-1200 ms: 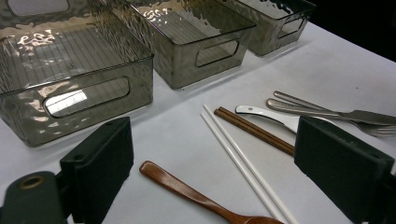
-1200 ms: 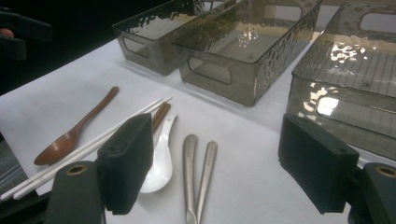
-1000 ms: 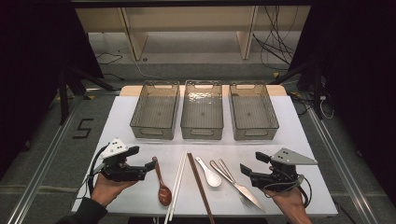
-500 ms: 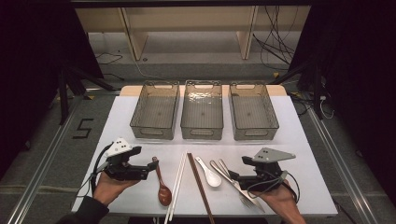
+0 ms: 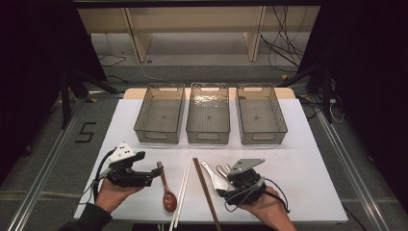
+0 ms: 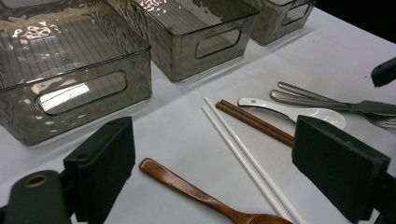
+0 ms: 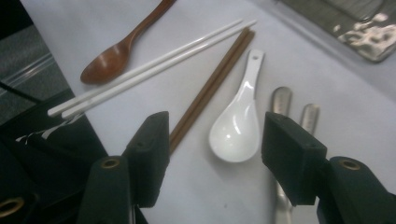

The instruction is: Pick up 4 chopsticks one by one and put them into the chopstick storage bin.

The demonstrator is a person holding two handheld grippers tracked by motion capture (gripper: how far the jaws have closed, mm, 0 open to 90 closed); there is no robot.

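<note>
1. The right claw (image 5: 222,185) sits low over the white spoon (image 5: 215,176) near the front edge of the worktop (image 5: 317,168); its jaws have just been closing, yet they are released, with nothing pressed between them.
2. In the right gripper view the white spoon (image 7: 238,121) lies on the worktop between and just beyond the 2 black jaws, bowl toward the camera, clear of both pads.
3. Just beside it lie the brown chopsticks (image 5: 206,192), then the white chopsticks (image 5: 180,195) and the wooden spoon (image 5: 167,192).
4. On the white spoon's other side 2 metal handles (image 7: 292,109) lie partly under the right jaw.
5. The left claw (image 5: 155,174) is held level at the worktop's left front, jaws released and empty, beside the wooden spoon's handle.
6. 3 clear bins (image 5: 208,113) stand in a row farther back, well apart from the cutlery.
</note>
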